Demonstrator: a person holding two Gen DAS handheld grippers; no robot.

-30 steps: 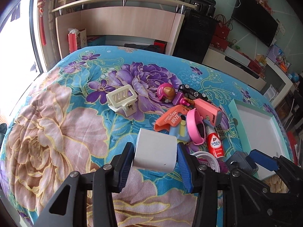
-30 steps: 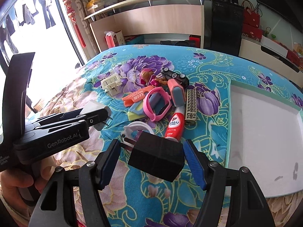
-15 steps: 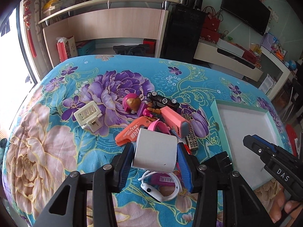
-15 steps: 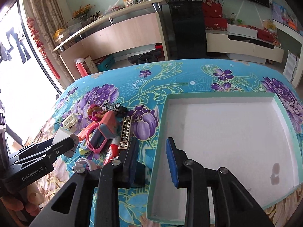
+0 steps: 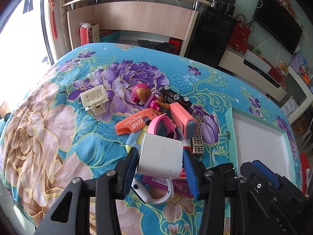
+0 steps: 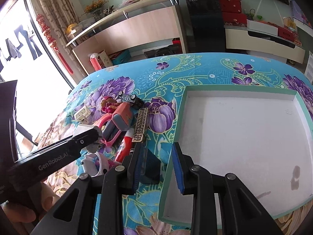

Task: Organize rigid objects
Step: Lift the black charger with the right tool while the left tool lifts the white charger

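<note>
My left gripper (image 5: 159, 166) is shut on a white box-shaped adapter (image 5: 159, 155) and holds it above a pile of toys. The pile holds an orange carrot knife (image 5: 135, 123), a pink toy gun (image 5: 183, 117), a black toy car (image 5: 175, 98) and a doll figure (image 5: 140, 94). My right gripper (image 6: 157, 170) has its jaws apart over the near left edge of the white tray (image 6: 244, 137). A black adapter (image 6: 150, 166) lies on the cloth against its left finger, outside the tray. In the left wrist view the black adapter (image 5: 225, 174) shows its plug prongs.
A cream wall socket (image 5: 94, 98) lies left of the pile. A white smartwatch (image 5: 150, 193) and a red tube (image 6: 125, 146) lie near the pile's front. A gold patterned bar (image 6: 140, 124) lies between pile and tray. Floral cloth covers the table.
The right gripper swung right to the tray's edge and opened; the black adapter left its jaws and now lies beside its left finger. The left gripper kept the white adapter over the pile.
</note>
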